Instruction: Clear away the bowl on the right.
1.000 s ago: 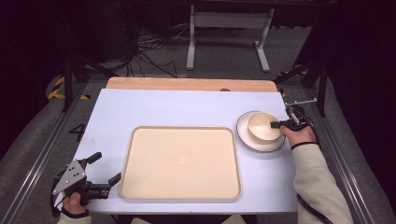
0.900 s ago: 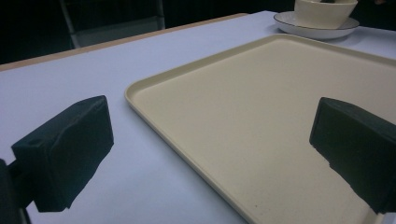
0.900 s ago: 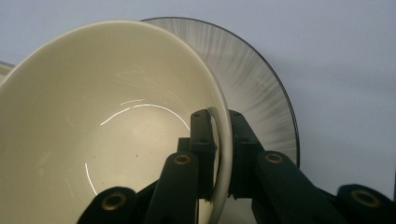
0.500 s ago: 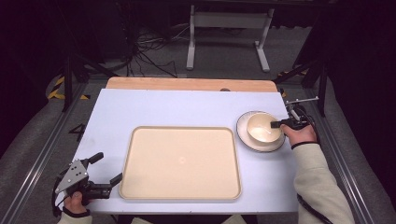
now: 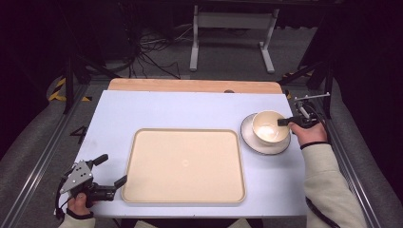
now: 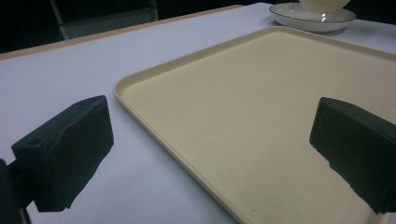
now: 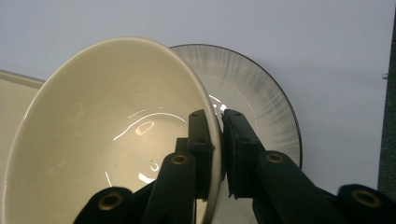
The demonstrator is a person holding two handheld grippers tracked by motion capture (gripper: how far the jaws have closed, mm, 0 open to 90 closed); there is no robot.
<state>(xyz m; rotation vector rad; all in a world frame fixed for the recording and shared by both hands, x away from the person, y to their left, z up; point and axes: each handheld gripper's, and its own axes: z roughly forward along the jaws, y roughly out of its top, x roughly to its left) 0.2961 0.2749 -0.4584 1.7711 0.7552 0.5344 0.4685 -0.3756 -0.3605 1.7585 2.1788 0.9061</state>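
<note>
A cream bowl (image 5: 269, 128) hangs just above a white plate (image 5: 251, 141) at the table's right side. My right gripper (image 5: 283, 122) is shut on the bowl's right rim. In the right gripper view one jaw sits inside the bowl (image 7: 107, 135) and the other outside, with the plate (image 7: 261, 100) below and behind it. A large cream tray (image 5: 183, 164) lies in the middle of the table. My left gripper (image 5: 110, 170) rests open at the tray's front left corner; its jaws stand wide apart over the edge of the tray (image 6: 261, 126), holding nothing.
The table top (image 5: 166, 111) is pale blue with a wooden strip (image 5: 190, 85) along its far edge. Metal rails run down both sides. A stand and cables lie on the dark floor beyond the table.
The right gripper has lifted the bowl up off the plate, which now shows beneath it. The left gripper has stayed put.
</note>
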